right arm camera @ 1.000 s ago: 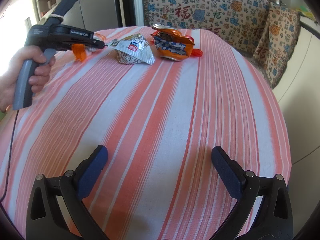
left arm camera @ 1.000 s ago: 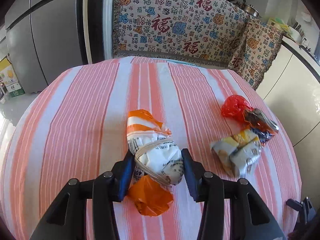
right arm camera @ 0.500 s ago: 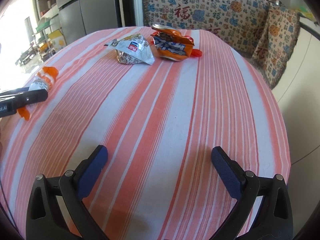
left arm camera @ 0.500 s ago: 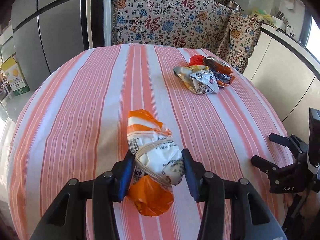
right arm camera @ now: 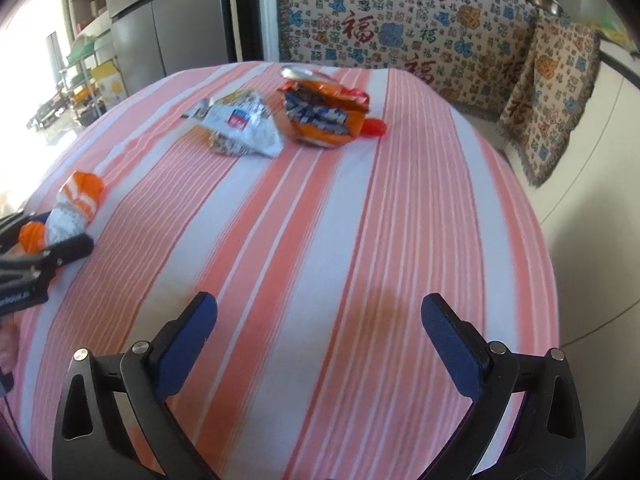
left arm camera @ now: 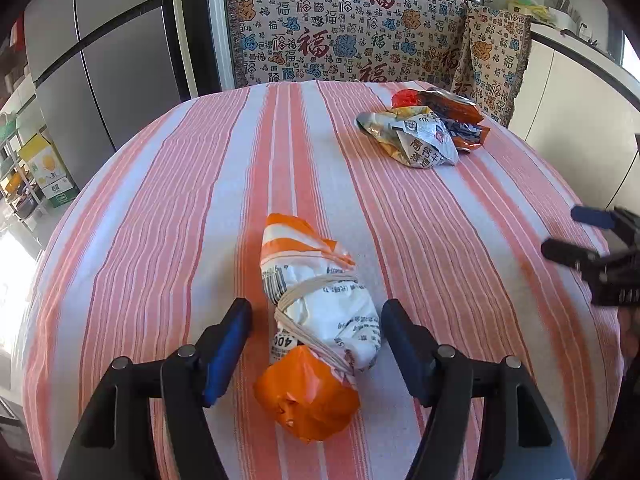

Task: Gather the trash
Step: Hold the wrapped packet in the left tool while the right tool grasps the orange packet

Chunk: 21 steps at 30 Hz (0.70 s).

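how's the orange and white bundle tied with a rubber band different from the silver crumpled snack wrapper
The orange and white plastic bundle tied with a rubber band is rolled tight and long; the silver crumpled snack wrapper lies loose and open. The bundle lies alone; the wrapper lies right beside an orange snack bag. Both rest on the striped tablecloth.

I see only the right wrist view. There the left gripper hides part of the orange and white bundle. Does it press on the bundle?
Observer: No. In the left wrist view the left gripper has its jaws opening. The bundle lies between them on the striped tablecloth, with a gap on each side.
Operator: Is the bundle loose or tied?
Observer: Tied. A pale band is wound several times around its white middle.
Operator: Is anything printed on it?
Observer: Yes, a barcode on the white part, beside the band.
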Tool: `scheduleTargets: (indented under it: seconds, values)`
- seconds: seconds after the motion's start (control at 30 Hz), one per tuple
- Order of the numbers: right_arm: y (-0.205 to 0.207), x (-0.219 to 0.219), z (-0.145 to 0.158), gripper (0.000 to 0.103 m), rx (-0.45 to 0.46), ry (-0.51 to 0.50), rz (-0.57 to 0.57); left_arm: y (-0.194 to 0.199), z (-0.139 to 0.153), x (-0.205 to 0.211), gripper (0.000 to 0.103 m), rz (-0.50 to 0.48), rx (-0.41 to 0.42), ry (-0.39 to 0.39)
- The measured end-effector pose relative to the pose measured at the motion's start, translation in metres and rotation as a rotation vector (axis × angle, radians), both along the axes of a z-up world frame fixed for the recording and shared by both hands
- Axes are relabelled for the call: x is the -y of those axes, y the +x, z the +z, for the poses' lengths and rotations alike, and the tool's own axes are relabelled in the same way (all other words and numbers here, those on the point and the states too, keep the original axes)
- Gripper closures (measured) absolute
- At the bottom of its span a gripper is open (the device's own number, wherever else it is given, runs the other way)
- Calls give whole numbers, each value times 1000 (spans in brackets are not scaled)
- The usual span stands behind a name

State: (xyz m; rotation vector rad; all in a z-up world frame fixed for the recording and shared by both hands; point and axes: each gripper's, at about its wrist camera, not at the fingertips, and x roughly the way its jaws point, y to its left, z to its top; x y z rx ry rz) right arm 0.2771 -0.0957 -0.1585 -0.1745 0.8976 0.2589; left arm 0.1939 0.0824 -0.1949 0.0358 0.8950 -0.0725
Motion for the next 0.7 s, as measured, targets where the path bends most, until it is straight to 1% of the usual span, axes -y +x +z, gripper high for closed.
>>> scheduleTargets:
  seconds: [0.07,0.17,0.2,0.27,0.3,0.37,0.4,0.47,0.5,0.53,0.57,0.6,0.63,0.7]
  values:
    - [23,-2,11,2,26,-16,20,0,0,0,34,0,0,-1]
    - [57,-18,23,11,44,-46,87,0,0,0,34,0,0,-2]
    - [65,-25,26,16,52,-60,118,0,0,0,34,0,0,-2]
    - [80,-44,31,19,82,-105,182,0,0,0,34,0,0,-2]
    - [86,-52,33,22,102,-136,205,0,0,0,34,0,0,-2]
    - [98,-66,31,26,121,-197,235,0,0,0,34,0,0,-2]
    - [103,-70,28,30,120,-214,246,0,0,0,34,0,0,-2]
    - [111,-75,20,48,103,-248,267,0,0,0,34,0,0,-2]
    - [113,-75,16,73,92,-270,267,0,0,0,34,0,0,-2]
    - [114,-73,17,77,93,-269,253,0,0,0,34,0,0,-3]
    - [112,-66,20,78,86,-233,236,0,0,0,34,0,0,-3]
    - [109,-58,24,84,73,-190,210,0,0,0,34,0,0,-3]
    - [106,-48,29,87,58,-144,177,0,0,0,34,0,0,-3]
    - [93,-27,39,87,1,-29,124,0,0,0,34,0,0,-3]
